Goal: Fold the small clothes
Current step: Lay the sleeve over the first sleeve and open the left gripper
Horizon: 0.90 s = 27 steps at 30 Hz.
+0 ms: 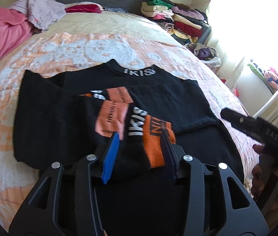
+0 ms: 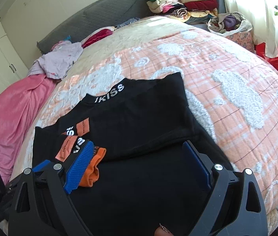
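In the middle of both views, a black top (image 1: 154, 98) lies flat on the bed (image 1: 60, 47), with its white-lettered collar toward the upper part of the frame. One sleeve with an orange cuff (image 1: 156, 143) is folded across the front of the top. At the bottom of the left wrist view, the left gripper (image 1: 141, 137) sits partly open over that cuff, and its blue pads do not press the cloth. At the bottom of the right wrist view, the right gripper (image 2: 137, 147) stands wide open over the black cloth, holding nothing. A pile of folded clothes (image 2: 184, 2) sits at the upper right.
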Each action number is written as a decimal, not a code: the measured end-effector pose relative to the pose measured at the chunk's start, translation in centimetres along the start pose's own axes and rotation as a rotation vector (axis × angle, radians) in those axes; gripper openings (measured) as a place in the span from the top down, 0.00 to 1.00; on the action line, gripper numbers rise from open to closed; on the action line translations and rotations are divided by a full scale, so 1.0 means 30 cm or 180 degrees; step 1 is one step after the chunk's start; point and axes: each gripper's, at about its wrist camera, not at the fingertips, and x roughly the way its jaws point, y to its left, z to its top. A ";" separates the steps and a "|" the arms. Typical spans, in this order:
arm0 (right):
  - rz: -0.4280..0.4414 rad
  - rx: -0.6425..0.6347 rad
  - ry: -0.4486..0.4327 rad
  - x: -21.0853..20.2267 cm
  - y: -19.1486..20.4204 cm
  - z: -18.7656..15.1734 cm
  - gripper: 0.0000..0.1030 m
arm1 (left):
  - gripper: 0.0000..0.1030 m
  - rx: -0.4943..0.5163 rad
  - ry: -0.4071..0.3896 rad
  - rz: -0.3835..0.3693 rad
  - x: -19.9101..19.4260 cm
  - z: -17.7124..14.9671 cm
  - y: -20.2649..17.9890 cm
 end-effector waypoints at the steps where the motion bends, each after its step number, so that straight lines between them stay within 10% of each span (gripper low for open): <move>1: 0.0038 -0.0013 0.0031 0.011 0.010 -0.006 0.12 | 0.62 -0.0028 -0.0021 0.0045 -0.011 0.000 0.013; 14: 0.0467 -0.0216 0.0561 0.202 0.201 -0.107 0.13 | 0.27 -0.0355 -0.0154 0.0605 -0.101 0.010 0.205; 27: 0.0527 -0.0150 0.0560 0.271 0.239 -0.120 0.55 | 0.21 -0.0547 -0.0170 0.0634 -0.138 -0.011 0.283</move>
